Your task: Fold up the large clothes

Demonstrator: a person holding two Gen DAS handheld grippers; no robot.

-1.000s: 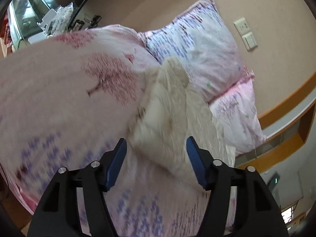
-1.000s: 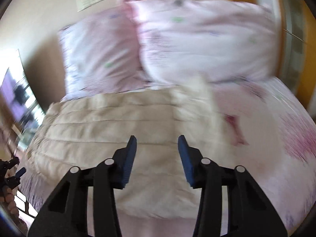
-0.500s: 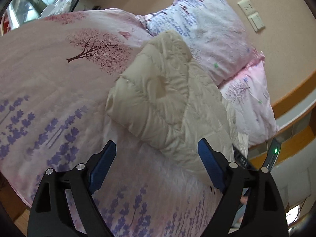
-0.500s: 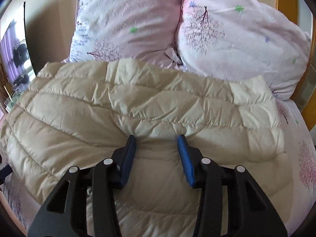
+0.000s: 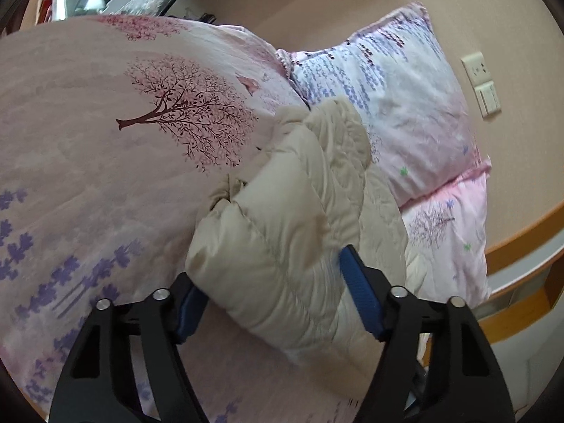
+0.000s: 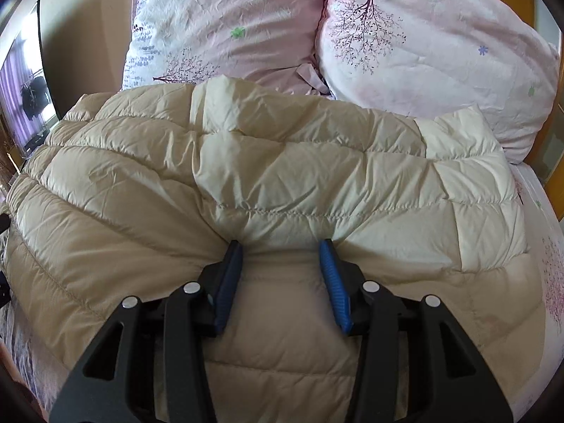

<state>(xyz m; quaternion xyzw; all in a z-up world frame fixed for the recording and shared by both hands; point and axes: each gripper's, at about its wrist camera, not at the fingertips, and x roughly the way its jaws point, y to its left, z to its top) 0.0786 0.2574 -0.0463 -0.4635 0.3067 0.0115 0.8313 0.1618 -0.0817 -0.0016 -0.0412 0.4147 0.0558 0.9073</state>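
A beige quilted down jacket lies spread across the bed in front of two pillows. In the right wrist view my right gripper is pushed down into its middle. A puckered fold of the fabric is pinched between the blue pads. The left wrist view shows the jacket from its end as a thick folded bundle. My left gripper straddles that near end with its jaws closing. The padding fills the gap and presses against both pads.
The bed carries a pink cover printed with trees and purple flowers. Two matching pillows lean on the wall behind the jacket. A wooden bed frame and wall switches are at the right. A screen stands at the left.
The left gripper moved in over the jacket's near end; its jaws widened, then narrowed around the bundle. The right gripper came down onto the jacket and has since stayed, pinching a fold.
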